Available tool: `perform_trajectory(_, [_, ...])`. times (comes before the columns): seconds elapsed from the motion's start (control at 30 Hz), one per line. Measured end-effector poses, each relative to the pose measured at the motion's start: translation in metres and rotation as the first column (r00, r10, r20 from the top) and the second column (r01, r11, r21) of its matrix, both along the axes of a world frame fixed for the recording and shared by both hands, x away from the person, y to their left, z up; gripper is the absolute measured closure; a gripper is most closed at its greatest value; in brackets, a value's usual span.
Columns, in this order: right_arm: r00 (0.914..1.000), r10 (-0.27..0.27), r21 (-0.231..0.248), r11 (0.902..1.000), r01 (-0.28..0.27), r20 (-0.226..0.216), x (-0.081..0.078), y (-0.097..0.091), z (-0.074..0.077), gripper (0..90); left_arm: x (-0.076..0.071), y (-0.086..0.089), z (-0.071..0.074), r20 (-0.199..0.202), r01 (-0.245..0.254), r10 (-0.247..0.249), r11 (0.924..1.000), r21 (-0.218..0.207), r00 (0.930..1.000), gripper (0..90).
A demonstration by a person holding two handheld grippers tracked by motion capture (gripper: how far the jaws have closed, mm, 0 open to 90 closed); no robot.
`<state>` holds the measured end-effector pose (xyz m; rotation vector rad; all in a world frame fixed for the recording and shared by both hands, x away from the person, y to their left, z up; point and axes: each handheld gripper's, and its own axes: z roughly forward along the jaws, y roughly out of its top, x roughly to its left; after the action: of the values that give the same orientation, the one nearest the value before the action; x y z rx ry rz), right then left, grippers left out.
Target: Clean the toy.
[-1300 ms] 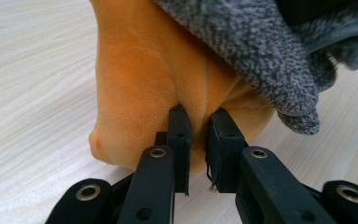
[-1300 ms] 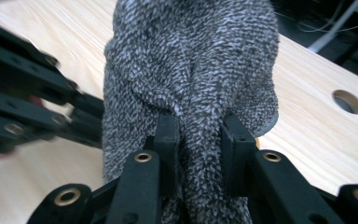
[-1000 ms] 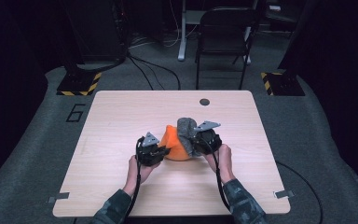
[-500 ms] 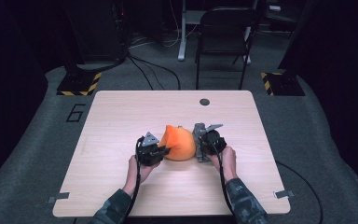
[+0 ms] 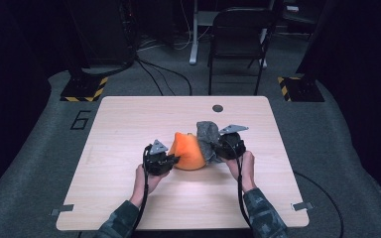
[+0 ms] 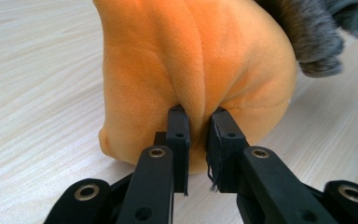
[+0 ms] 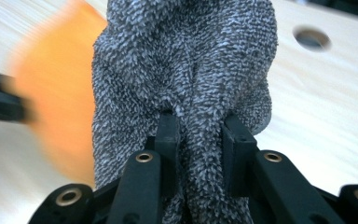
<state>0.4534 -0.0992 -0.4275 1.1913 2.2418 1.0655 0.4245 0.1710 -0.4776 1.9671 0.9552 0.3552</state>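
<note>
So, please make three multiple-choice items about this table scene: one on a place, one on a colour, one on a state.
1. Where does the small dark round hole lie on the table?
A. near the far edge
B. under the left gripper
C. at the near right corner

2. What colour is the soft item that the left gripper pinches?
A. green
B. orange
C. white

3. How do the jaws of the right gripper stand?
A. wide open above the table
B. shut on nothing
C. shut on the grey cloth

Answers:
1 A, the high view shows it beyond both grippers.
2 B, the left gripper view shows orange plush between the jaws.
3 C, the right gripper view shows grey terry squeezed between them.
</note>
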Motion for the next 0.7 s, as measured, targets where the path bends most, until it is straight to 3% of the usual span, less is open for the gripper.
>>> perform_trajectory(0.1, [0.9986, 0.052, 0.005, 0.9986, -0.052, -0.011, -0.005, 0.013, 0.002, 71.5, 0.0, 0.0, 0.0, -0.001, 0.0, 0.0, 1.0, 0.004, 1.0, 78.9])
perform_trajectory(0.23, [0.9983, 0.057, -0.031, 0.9979, -0.057, -0.014, -0.003, 0.021, -0.011, 71.6, 0.0, 0.0, 0.0, -0.001, 0.0, 0.0, 1.0, 0.004, 1.0, 75.4])
perform_trajectory(0.3, [0.9986, 0.049, -0.018, 0.9986, -0.049, -0.019, -0.002, 0.02, -0.012, 71.6, 0.0, 0.0, 0.0, -0.005, -0.006, 0.006, 1.0, -0.002, 1.0, 68.5])
perform_trajectory(0.4, [0.9989, 0.046, -0.023, 0.9987, -0.046, -0.013, 0.0, 0.018, -0.014, 71.6, 0.0, -0.001, 0.001, -0.003, -0.007, 0.007, 0.9996, 0.026, 1.0, 55.9])
perform_trajectory(0.5, [0.9992, 0.04, -0.025, 0.9989, -0.04, -0.009, 0.0, 0.018, -0.014, 71.6, 0.001, -0.003, 0.0, -0.011, 0.0, 0.001, 0.9991, 0.043, 0.9999, 48.6])
perform_trajectory(0.6, [0.9992, 0.04, -0.028, 0.9988, -0.04, 0.004, 0.002, 0.016, -0.015, 71.6, 0.0, -0.006, -0.002, 0.004, 0.004, -0.004, 0.9968, 0.08, 1.0, 50.0])
perform_trajectory(0.7, [0.9998, 0.019, -0.007, 0.9998, -0.019, -0.002, 0.004, 0.016, -0.018, 71.5, 0.0, -0.007, -0.006, 0.012, 0.012, -0.013, 0.9972, 0.074, 0.9998, 66.7])
